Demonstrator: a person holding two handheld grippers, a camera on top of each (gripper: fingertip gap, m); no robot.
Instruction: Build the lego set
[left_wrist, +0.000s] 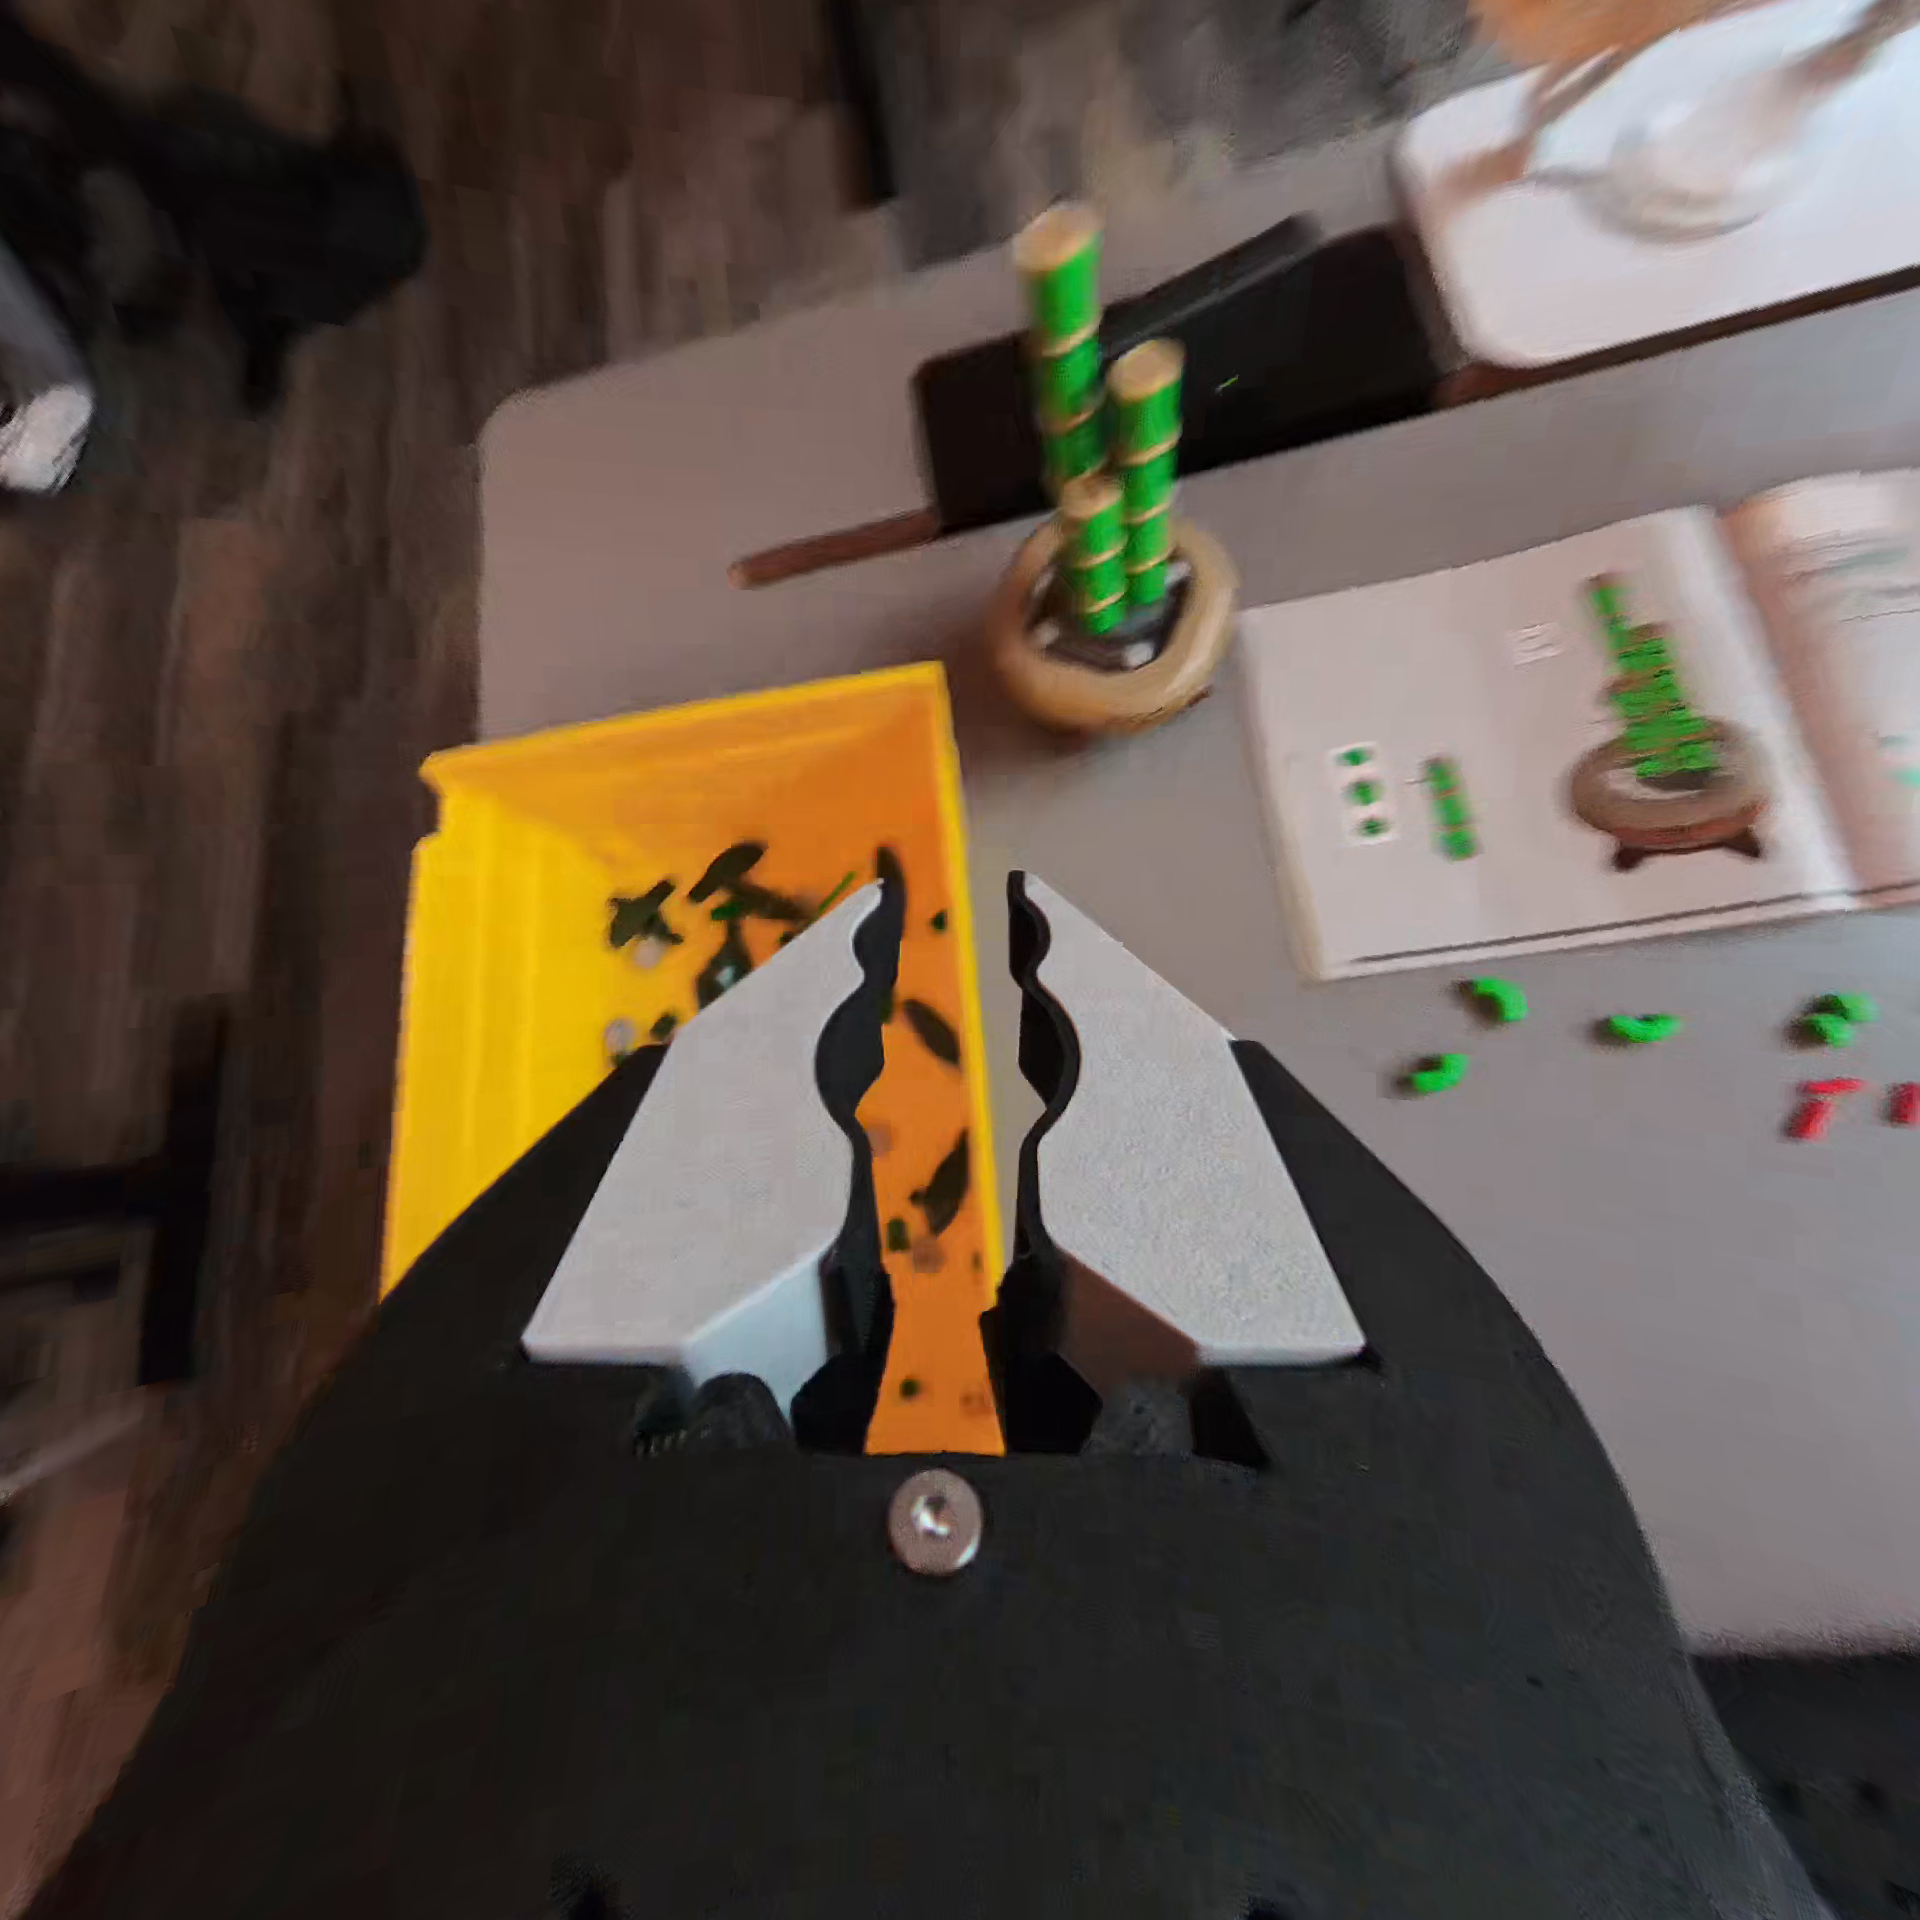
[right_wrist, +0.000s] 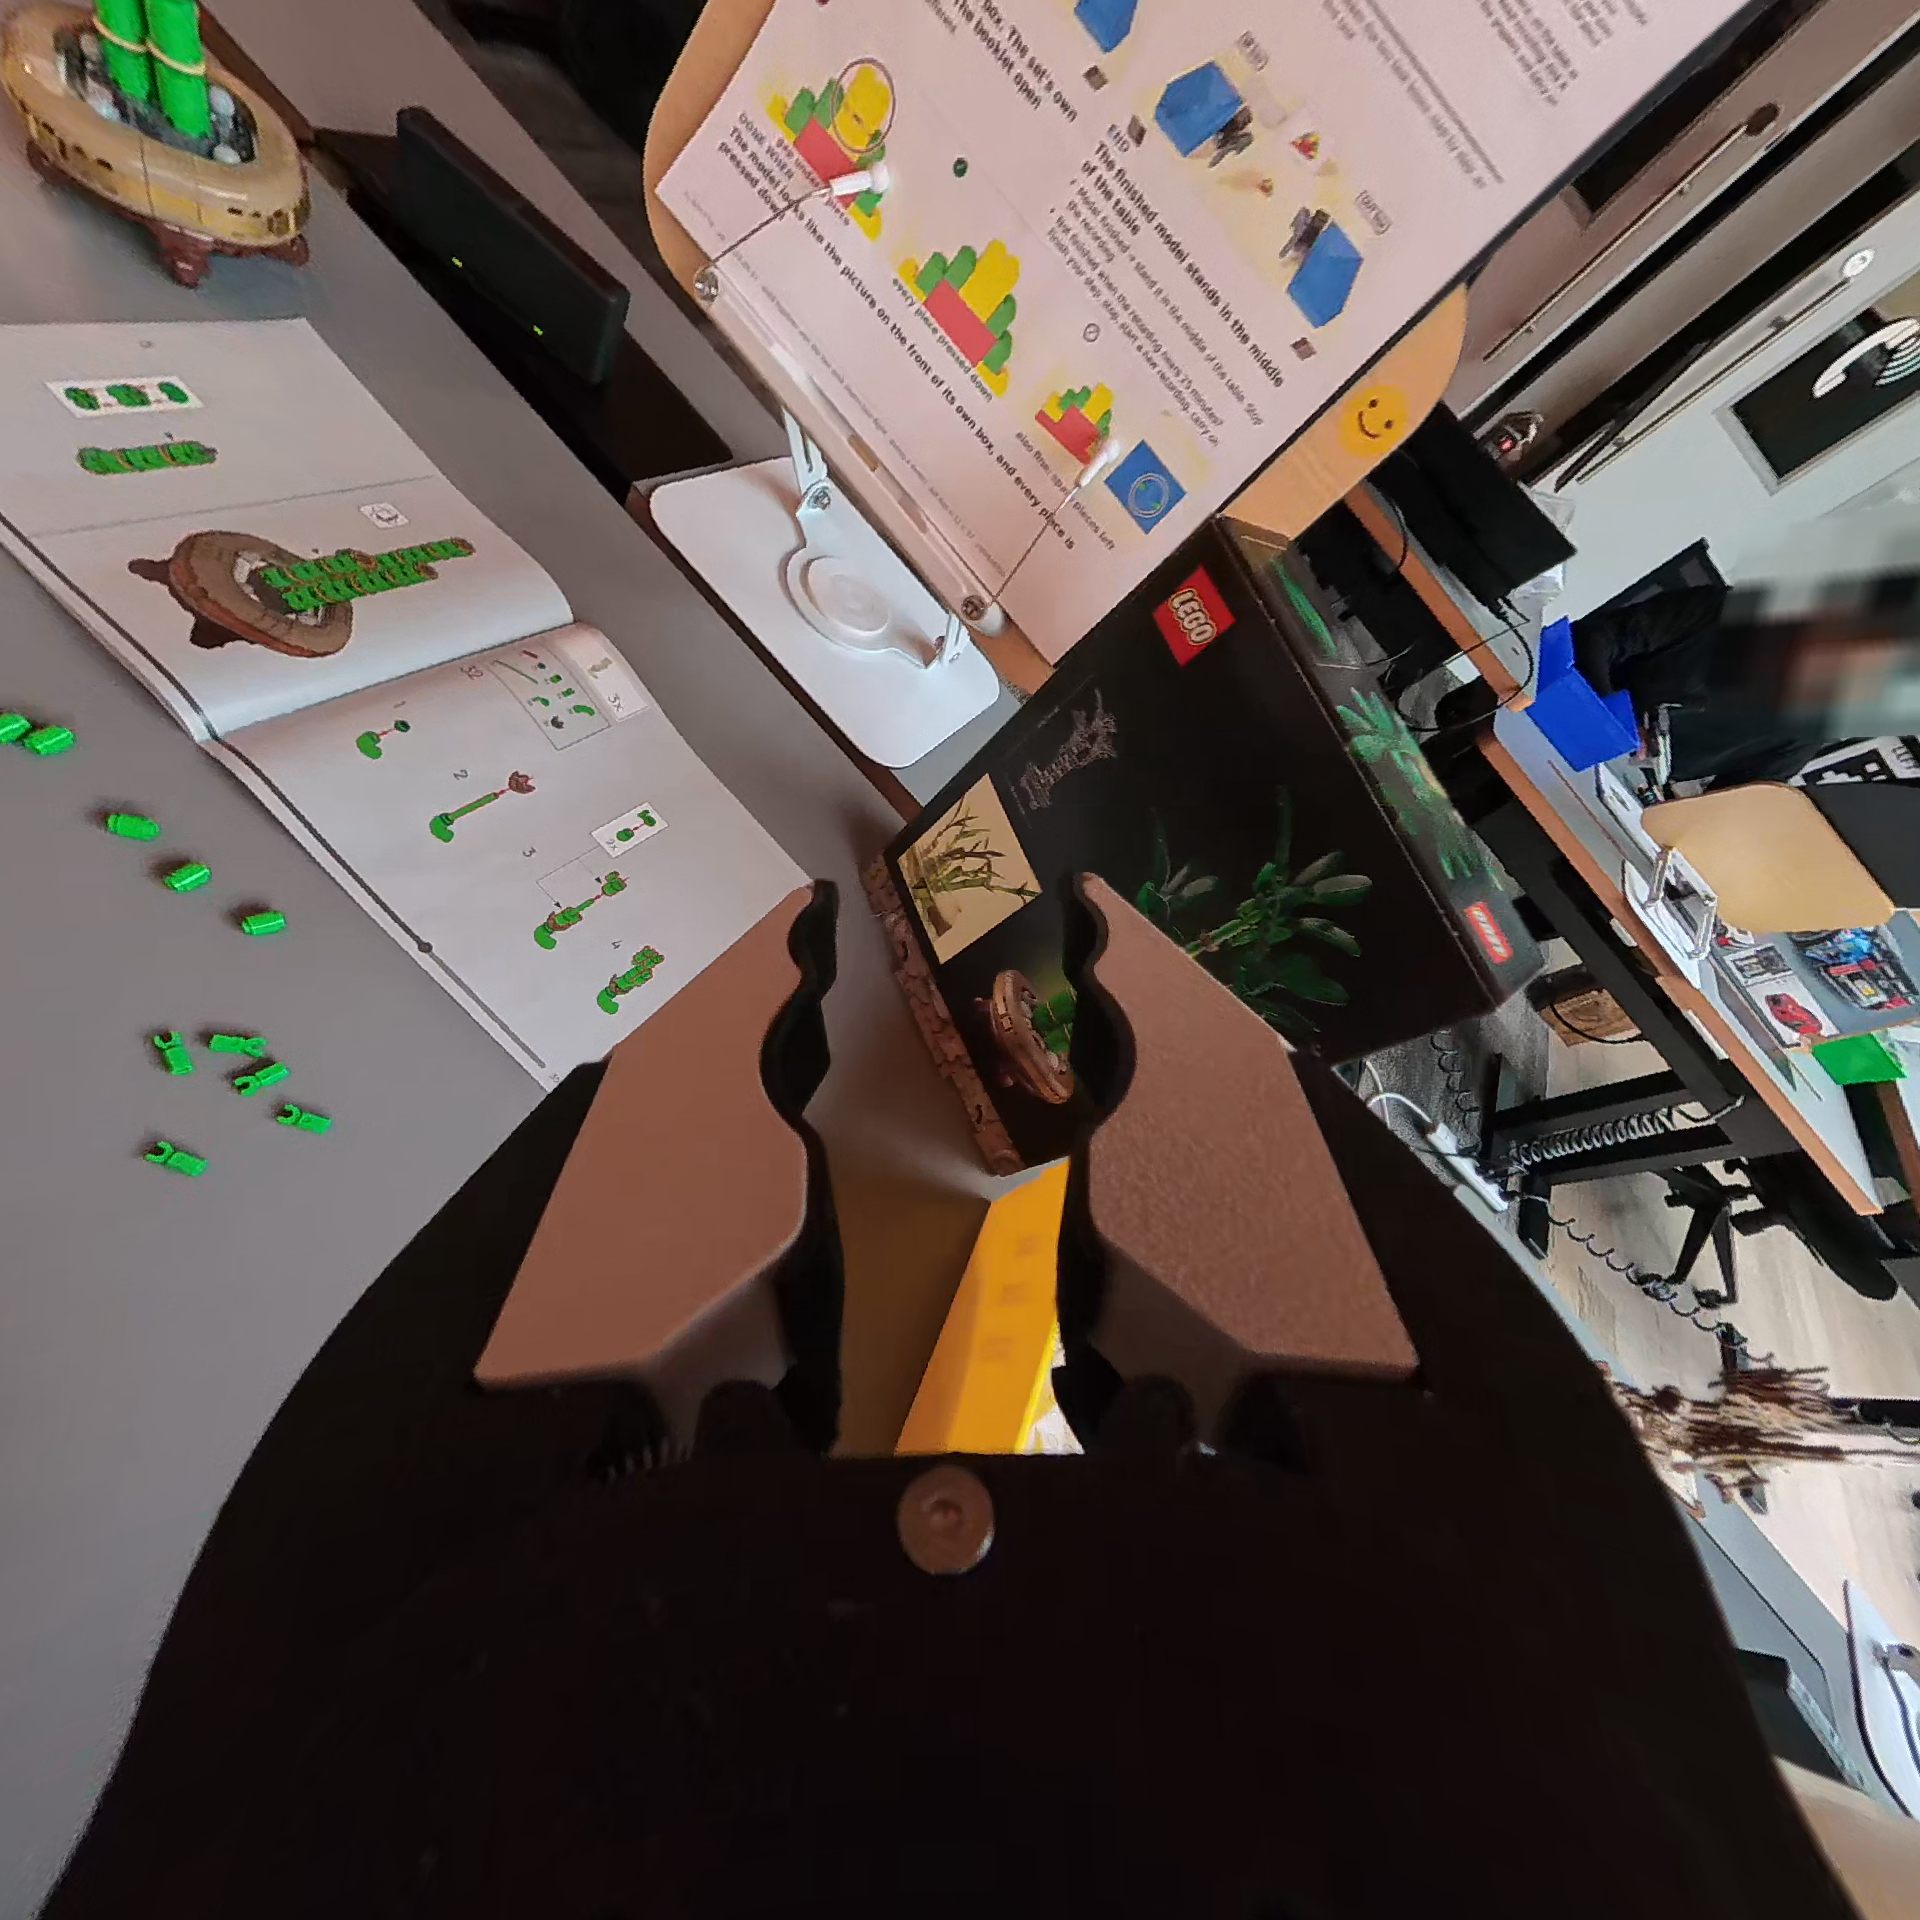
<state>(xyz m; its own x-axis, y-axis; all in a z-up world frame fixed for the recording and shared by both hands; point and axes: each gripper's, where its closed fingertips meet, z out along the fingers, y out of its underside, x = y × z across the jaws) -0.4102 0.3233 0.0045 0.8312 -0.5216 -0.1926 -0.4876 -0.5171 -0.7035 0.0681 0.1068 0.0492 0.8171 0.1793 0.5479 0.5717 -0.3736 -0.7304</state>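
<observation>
Left wrist view is showing the left claw (left_wrist: 945, 894) hanging slightly parted and empty over the yellow plastic bin (left_wrist: 499, 935) of dark green leaf pieces (left_wrist: 727, 914), directly beneath it. Beyond the bin, the green bamboo-stalk model (left_wrist: 1107, 520) is standing upright; the right claw (right_wrist: 951, 899), also empty and parted, is sitting farther off.

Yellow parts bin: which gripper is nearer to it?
Left. The left gripper hangs open right above the yellow parts bin. The right gripper, also open, points toward the set's box.
</observation>
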